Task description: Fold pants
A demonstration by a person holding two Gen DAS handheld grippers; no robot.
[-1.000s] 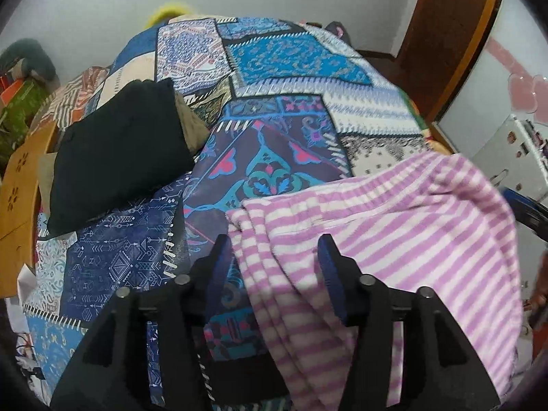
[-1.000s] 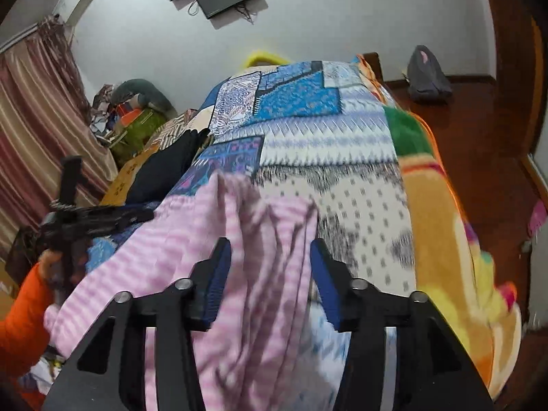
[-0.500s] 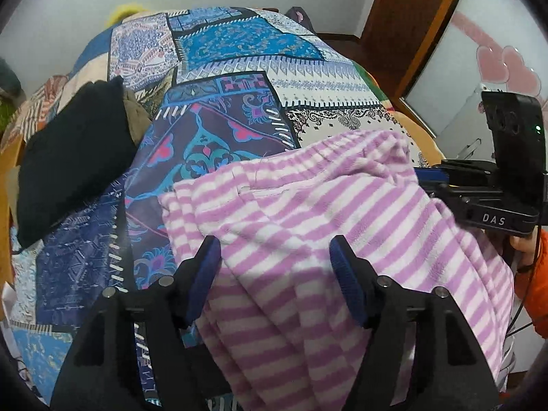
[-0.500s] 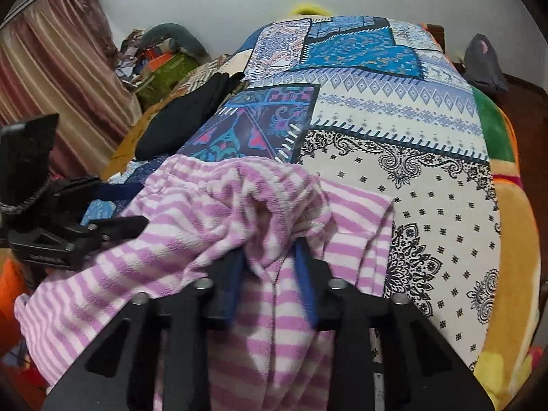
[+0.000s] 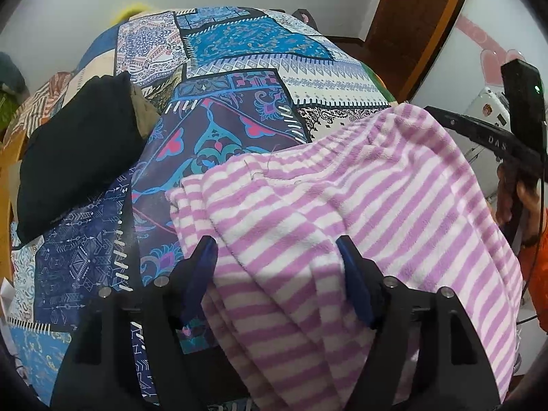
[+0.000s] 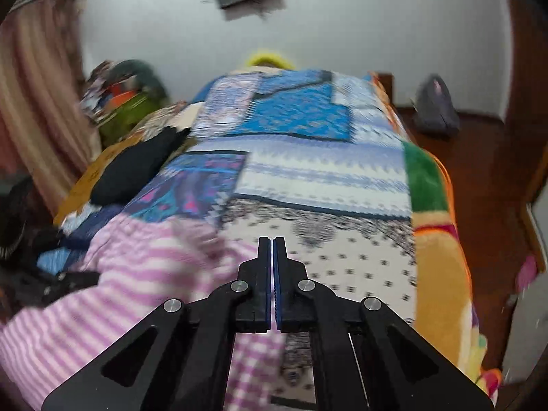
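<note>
The left gripper [image 5: 277, 257] had just been widening, its jaws standing apart astride a bunched fold of the striped pants [image 5: 359, 212] without pinching. The right gripper [image 6: 273, 260] had snapped fully together on nothing, beside the cloth. The pants lay rumpled on the patchwork bedspread [image 5: 239, 102]; folding looked barely begun, with smoothing and folds left

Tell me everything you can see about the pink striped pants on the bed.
The pants are soft, fleecy-looking fabric in pink and white stripes, bunched in loose folds rather than flat. A gathered waistband edge with stray threads faces up the bed. They lie on the patchwork bedspread at its near end, apparently draping off the edge. The left gripper straddles a fold with its jaws open; the right gripper is shut and empty beside them.
</note>
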